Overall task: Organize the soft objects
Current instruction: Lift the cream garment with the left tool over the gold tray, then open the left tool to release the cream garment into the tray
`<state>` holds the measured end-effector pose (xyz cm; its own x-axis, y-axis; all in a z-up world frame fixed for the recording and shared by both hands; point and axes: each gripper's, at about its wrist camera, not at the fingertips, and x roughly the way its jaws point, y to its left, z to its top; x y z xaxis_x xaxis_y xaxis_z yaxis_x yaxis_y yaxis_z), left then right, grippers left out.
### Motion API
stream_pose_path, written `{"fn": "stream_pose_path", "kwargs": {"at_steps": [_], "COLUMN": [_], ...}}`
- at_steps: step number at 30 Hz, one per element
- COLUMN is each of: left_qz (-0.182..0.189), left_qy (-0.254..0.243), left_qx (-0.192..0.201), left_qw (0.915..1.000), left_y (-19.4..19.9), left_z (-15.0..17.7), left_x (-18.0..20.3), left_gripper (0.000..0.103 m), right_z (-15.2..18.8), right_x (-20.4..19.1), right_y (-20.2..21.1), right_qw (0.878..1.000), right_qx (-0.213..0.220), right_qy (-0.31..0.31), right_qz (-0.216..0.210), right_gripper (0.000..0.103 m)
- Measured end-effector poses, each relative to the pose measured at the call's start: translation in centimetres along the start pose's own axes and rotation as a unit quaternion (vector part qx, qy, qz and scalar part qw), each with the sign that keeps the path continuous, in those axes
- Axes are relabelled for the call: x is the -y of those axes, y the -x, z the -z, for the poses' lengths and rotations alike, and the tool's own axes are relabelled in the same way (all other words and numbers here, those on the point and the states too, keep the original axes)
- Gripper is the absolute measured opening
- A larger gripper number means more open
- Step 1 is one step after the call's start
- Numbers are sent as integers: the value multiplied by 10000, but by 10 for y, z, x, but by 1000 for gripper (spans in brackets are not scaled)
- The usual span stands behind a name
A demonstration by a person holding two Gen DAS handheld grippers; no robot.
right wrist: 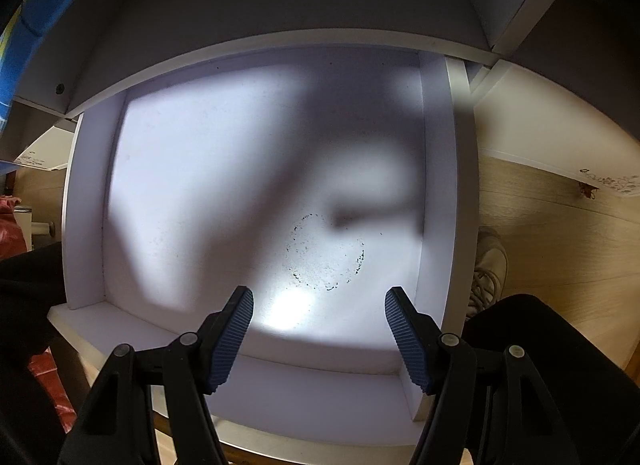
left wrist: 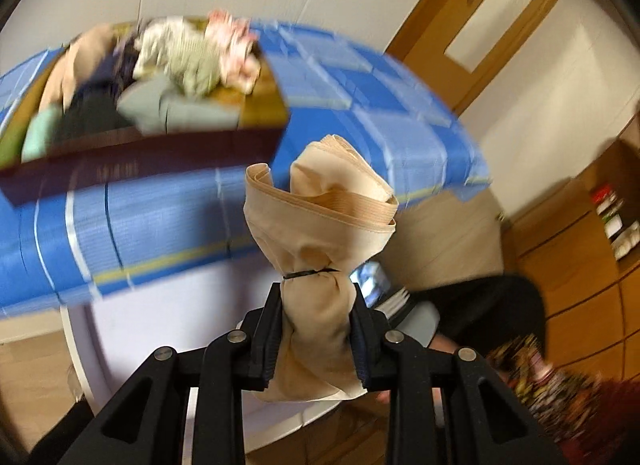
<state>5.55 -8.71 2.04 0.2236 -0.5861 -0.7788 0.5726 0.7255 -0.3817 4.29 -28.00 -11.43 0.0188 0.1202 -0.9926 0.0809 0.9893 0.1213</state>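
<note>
My left gripper [left wrist: 316, 301] is shut on a beige rolled cloth bundle [left wrist: 320, 241] tied with a black band; it sticks up between the fingers, in the air in front of a table with a blue checked cloth [left wrist: 360, 105]. On that table a dark brown tray [left wrist: 160, 149] holds several soft clothes: beige, dark, grey, green, striped and pink pieces. My right gripper [right wrist: 320, 309] is open and empty, hanging over the inside of an open white drawer [right wrist: 88, 225], whose bottom shows shadows and a ring of dark specks [right wrist: 326, 253].
A wooden door [left wrist: 492, 13] and wooden cabinets [left wrist: 580, 265] stand to the right in the left wrist view. A white shelf board [right wrist: 280, 41] overhangs the drawer's far side. Wooden floor and a light shoe [right wrist: 490, 265] lie right of the drawer.
</note>
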Motion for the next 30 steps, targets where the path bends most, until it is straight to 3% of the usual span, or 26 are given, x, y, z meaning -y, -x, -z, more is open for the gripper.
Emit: {"fn": "stream_pose_path", "kwargs": {"at_steps": [7, 12, 22, 27, 30], "left_qz": [-83, -120, -461, -795, -710], "left_qy": [170, 456, 1000, 1161, 1336], "left_qx": [482, 556, 627, 452, 260], "left_qw": [9987, 9973, 9919, 9890, 9881], "left_y": [34, 33, -4, -31, -49], "left_z": [-59, -95, -142, -154, -157], "left_x": [-5, -16, -42, -55, -64], "left_gripper": [29, 29, 29, 29, 29], "right_z": [0, -2, -2, -3, -1], "right_x": [-1, -3, -4, -4, -6], "right_y": [5, 5, 10, 14, 17], "right_qw": [10000, 10000, 9998, 9995, 9993], "right_qx": [29, 19, 41, 68, 80], "right_qy": [20, 15, 22, 10, -4], "right_qz": [-15, -60, -196, -301, -356], "right_gripper": [69, 69, 69, 69, 69]}}
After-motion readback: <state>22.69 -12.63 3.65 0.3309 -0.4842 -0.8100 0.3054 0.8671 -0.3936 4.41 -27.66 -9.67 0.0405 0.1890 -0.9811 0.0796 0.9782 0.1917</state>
